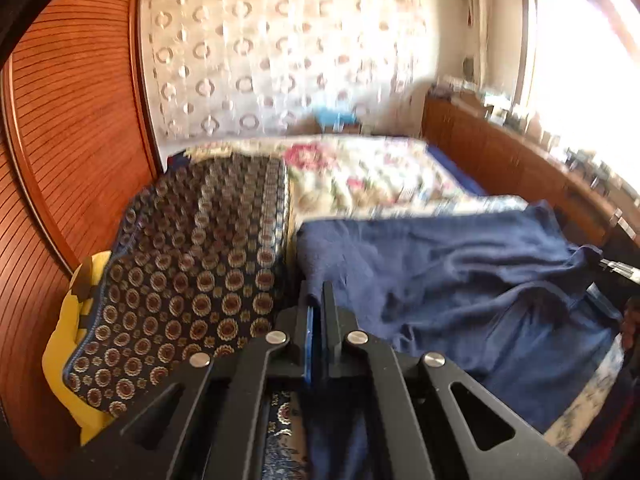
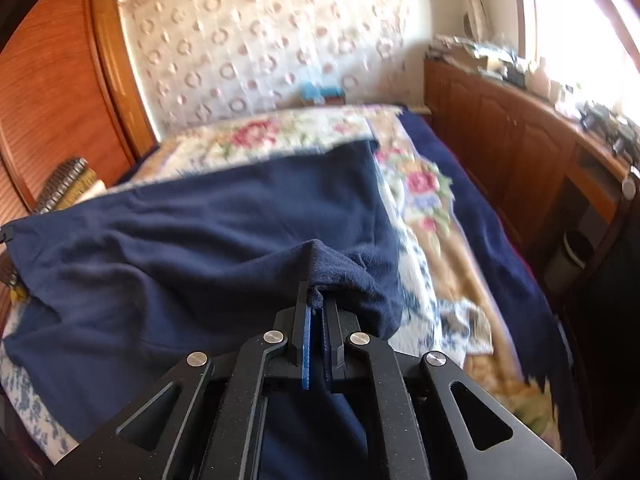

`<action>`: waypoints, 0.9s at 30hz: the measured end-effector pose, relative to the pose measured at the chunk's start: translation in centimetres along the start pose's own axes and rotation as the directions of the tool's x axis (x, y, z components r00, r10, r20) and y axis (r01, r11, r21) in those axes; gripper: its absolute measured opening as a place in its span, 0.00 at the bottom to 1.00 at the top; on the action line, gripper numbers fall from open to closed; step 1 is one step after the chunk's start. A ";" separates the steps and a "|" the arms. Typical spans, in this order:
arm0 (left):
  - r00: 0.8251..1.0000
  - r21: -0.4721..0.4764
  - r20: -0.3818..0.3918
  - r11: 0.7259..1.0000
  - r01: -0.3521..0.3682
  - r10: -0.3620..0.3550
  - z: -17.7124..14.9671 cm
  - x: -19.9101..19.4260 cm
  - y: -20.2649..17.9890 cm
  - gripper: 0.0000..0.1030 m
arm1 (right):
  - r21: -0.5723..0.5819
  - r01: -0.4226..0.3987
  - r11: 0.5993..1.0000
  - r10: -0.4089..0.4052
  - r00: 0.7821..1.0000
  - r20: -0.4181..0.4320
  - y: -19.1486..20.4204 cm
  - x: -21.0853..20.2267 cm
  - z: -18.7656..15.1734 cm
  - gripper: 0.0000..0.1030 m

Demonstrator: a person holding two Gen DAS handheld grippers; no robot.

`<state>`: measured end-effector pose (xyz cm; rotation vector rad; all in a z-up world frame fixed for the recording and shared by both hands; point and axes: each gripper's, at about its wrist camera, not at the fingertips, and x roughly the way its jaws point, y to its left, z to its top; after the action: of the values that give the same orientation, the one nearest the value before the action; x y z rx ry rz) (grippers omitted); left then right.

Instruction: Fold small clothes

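patterned cushion point(image 1: 192, 280) left, floral bedspread point(image 2: 424, 184) open right

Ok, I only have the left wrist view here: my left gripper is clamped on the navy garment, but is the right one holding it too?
Observer: Yes. The right gripper is shut on a bunched fold of the navy garment.
Operator: What lies right of the garment on that side?
Observer: The floral bedspread, and past it a dark blue blanket along the bed's edge.
Operator: Anything near the wardrobe I can't see?
Observer: Spiral-bound notebooks stacked at the bed's left edge.
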<state>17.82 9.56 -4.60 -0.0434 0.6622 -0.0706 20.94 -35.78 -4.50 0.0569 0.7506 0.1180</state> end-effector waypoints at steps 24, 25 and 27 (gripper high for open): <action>0.993 -0.064 -0.117 0.998 -0.001 -0.007 -12.1 -5.6 2.2 0.00 | -0.049 0.028 0.998 -0.029 0.999 -0.016 -2.3 -8.5 -5.1 0.01; 0.992 -0.068 -0.123 0.998 0.000 -0.008 -12.5 -5.5 2.2 0.00 | -0.049 0.035 0.998 -0.037 0.998 -0.045 -2.3 -7.6 -5.9 0.01; 0.990 -0.066 -0.136 0.998 0.009 -0.017 -12.8 -5.4 2.0 0.00 | -0.054 0.051 0.997 -0.055 0.996 -0.064 -2.1 -7.0 -6.9 0.01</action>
<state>5.78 11.80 -11.53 -0.1064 0.8016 -0.0649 11.36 -38.74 -4.97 -0.0165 0.8136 0.0889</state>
